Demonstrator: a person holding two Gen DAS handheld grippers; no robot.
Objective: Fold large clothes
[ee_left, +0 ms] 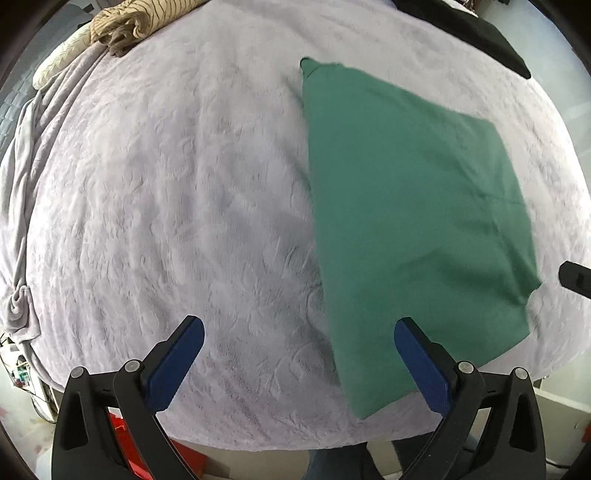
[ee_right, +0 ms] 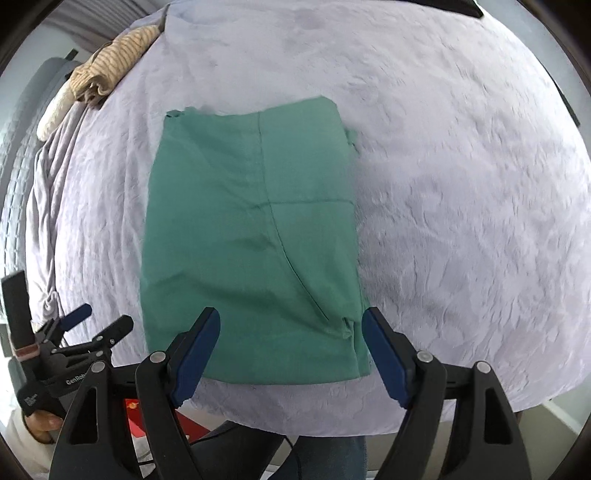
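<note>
A green garment [ee_left: 413, 221] lies folded into a long rectangle on the lilac bed cover [ee_left: 166, 203]. In the right wrist view it [ee_right: 251, 240] lies straight ahead, its near edge between the fingers. My left gripper [ee_left: 299, 328] is open and empty above the cover, its right finger over the garment's near left edge. My right gripper [ee_right: 291, 317] is open and empty, held above the garment's near end. The left gripper also shows at the lower left of the right wrist view [ee_right: 99, 321].
A striped beige cloth bundle [ee_left: 129, 22] and a cream pillow [ee_left: 59, 62] lie at the bed's far left. A black garment [ee_left: 476, 29] lies at the far right. The bed's near edge [ee_left: 258, 439] drops to the floor, where a red object [ee_left: 129, 443] sits.
</note>
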